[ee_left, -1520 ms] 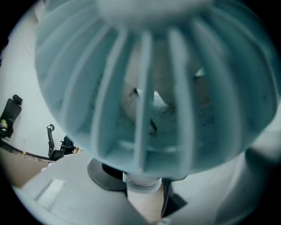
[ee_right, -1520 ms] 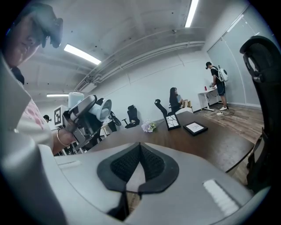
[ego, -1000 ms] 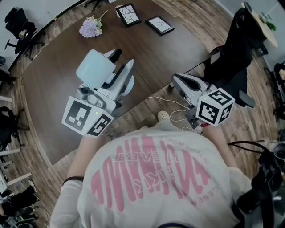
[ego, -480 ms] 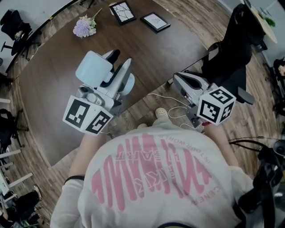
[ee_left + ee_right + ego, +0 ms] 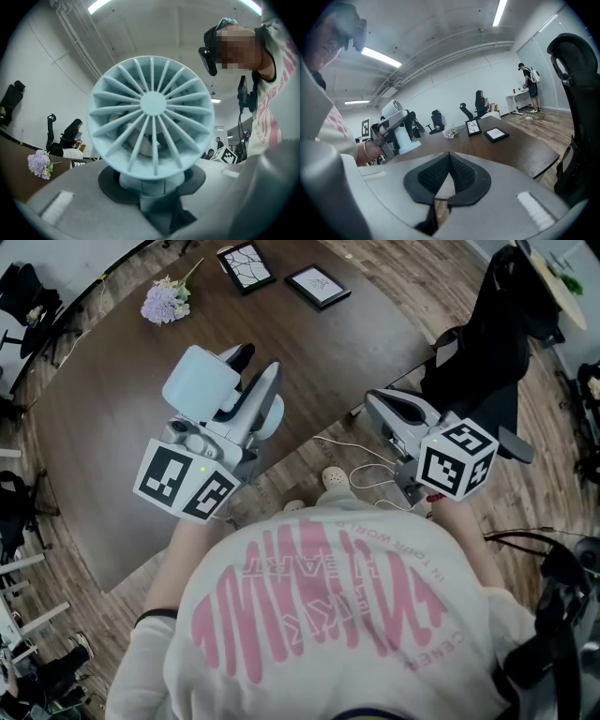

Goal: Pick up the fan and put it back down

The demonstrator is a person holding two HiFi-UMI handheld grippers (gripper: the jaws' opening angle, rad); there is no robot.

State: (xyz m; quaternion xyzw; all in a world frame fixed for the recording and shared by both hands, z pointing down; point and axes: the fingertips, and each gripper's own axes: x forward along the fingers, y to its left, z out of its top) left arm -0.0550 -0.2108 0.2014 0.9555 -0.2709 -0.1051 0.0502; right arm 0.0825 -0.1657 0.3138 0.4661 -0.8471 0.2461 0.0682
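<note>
A pale blue fan (image 5: 201, 386) sits in my left gripper (image 5: 251, 399), which is shut on its stem. In the left gripper view the fan's round grille (image 5: 152, 117) faces the camera and fills the middle, with its neck between the jaws. The fan is over the dark brown table (image 5: 103, 437), near its front edge; I cannot tell whether its base touches the top. My right gripper (image 5: 382, 409) is to the right, past the table's edge and above the floor. Its pads (image 5: 461, 176) meet with nothing between them. The right gripper view shows the fan (image 5: 396, 129) at the left.
Purple flowers (image 5: 159, 304) and two framed pictures (image 5: 244, 264) (image 5: 317, 285) lie at the table's far side. A black office chair (image 5: 487, 343) stands right of the right gripper. A white cable (image 5: 361, 474) lies on the wooden floor below. People are in the background.
The flowers and the pictures have slid up and left in the head view. Both grippers have shifted slightly over the table's edge. The left gripper's hold on the fan is unchanged.
</note>
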